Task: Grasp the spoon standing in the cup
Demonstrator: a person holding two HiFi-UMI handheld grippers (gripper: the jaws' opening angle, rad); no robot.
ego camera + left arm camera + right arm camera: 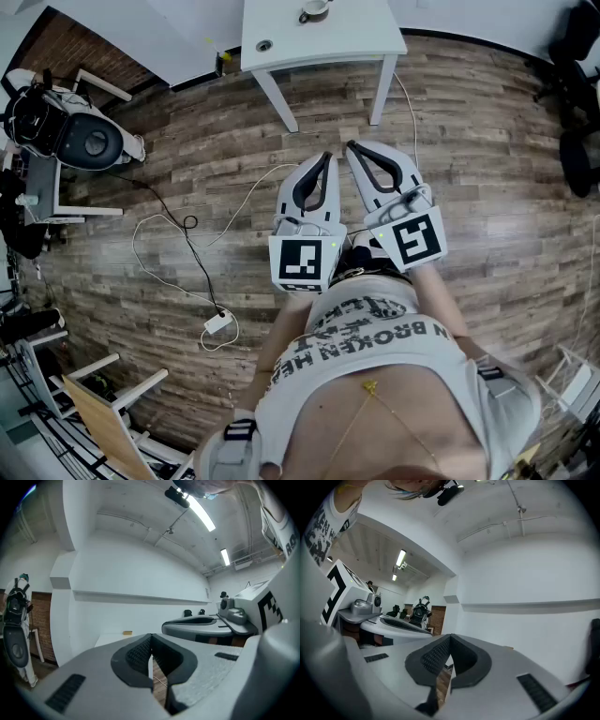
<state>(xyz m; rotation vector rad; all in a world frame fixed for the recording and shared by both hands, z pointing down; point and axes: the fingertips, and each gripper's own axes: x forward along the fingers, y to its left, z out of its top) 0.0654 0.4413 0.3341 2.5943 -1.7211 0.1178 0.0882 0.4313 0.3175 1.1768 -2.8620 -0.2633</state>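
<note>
A white table [337, 42] stands on the wood-plank floor [487, 187]. A white power adapter [217, 322] lies on the boards with its cable looped nearby.

The way over the floor [469, 141] to the table [347, 37] is open; a cable [248, 195] lies flat there. On the table, free room lies beside the cup [315, 9].

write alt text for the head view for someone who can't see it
Seen from above, a person holds the left gripper and right gripper side by side in front of the body, both shut and empty, above a wood floor. They point toward a white table ahead, where a cup stands.
</note>
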